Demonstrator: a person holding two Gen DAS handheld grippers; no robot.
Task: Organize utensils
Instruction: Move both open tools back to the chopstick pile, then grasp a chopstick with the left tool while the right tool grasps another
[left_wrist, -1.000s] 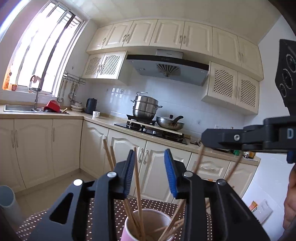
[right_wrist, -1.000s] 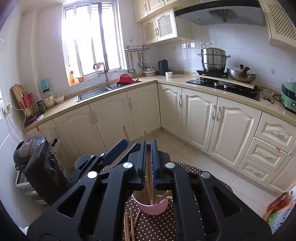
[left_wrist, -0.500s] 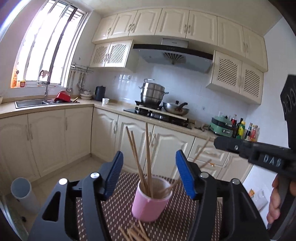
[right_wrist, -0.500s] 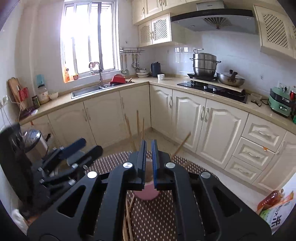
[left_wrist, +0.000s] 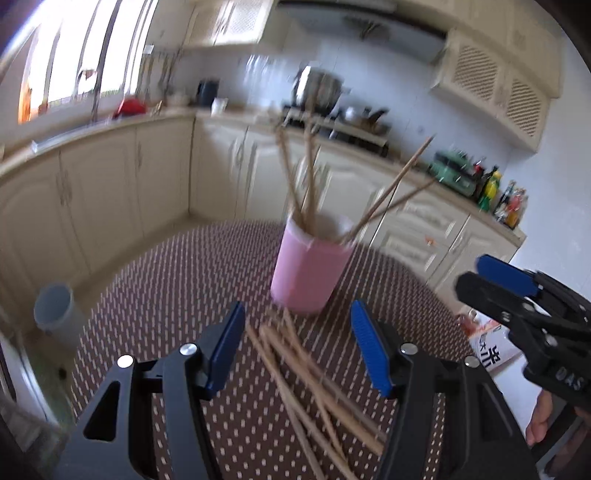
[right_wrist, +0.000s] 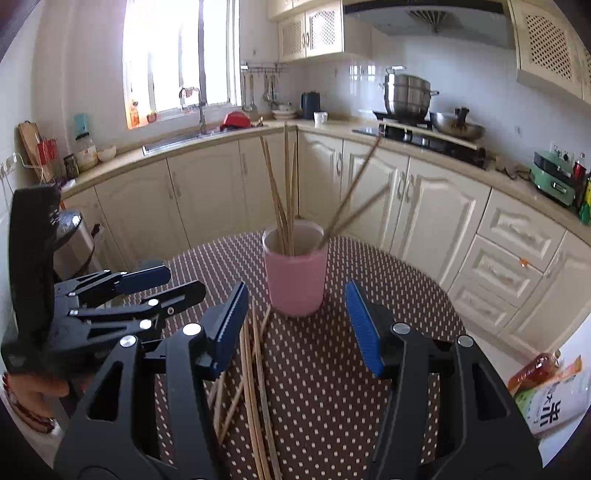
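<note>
A pink cup (left_wrist: 308, 273) (right_wrist: 295, 278) stands on the brown dotted table (left_wrist: 177, 295) (right_wrist: 351, 369) and holds several wooden chopsticks (left_wrist: 306, 177) (right_wrist: 284, 192). Several loose chopsticks (left_wrist: 314, 384) (right_wrist: 251, 384) lie on the table in front of the cup. My left gripper (left_wrist: 297, 347) is open and empty above the loose chopsticks; it also shows at the left of the right wrist view (right_wrist: 155, 284). My right gripper (right_wrist: 293, 328) is open and empty just in front of the cup; it shows at the right of the left wrist view (left_wrist: 484, 277).
Cream kitchen cabinets (right_wrist: 369, 192) and a counter run behind the table. A stove with pots (right_wrist: 410, 96) is at the back. A grey bin (left_wrist: 55, 310) stands on the floor at the left. A bag (right_wrist: 550, 402) and a bottle lie low at the right.
Both grippers pulled back and down from the cup. The right gripper opened from shut. The left view now looks down on the loose chopsticks.
</note>
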